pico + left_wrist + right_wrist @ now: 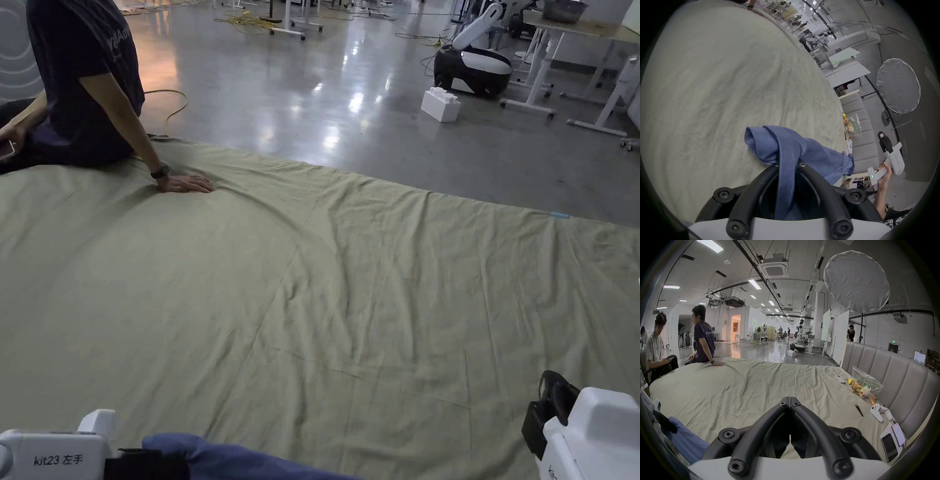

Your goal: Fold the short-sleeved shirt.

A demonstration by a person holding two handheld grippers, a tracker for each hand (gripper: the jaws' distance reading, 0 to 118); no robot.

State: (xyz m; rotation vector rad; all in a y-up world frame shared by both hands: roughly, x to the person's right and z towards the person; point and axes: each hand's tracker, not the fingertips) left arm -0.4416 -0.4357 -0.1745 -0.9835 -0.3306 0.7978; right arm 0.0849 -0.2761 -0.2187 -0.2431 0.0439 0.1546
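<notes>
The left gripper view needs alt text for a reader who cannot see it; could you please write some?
The left gripper is shut on a band of the bunched blue shirt, above a wrinkled pale green sheet. At the right, a hand holds the right gripper.

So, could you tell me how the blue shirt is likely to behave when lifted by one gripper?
Probably floppy: the blue shirt droops in bunched folds from the left gripper. It looks thin and light. Held at one band, it will likely stay bunched.

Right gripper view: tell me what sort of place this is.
Probably a robotics lab or data-collection studio in a big open hall, not a home. A white robot stands on the polished floor, a large round light diffuser hangs overhead, and a sheet-covered bed serves as the work surface.
</notes>
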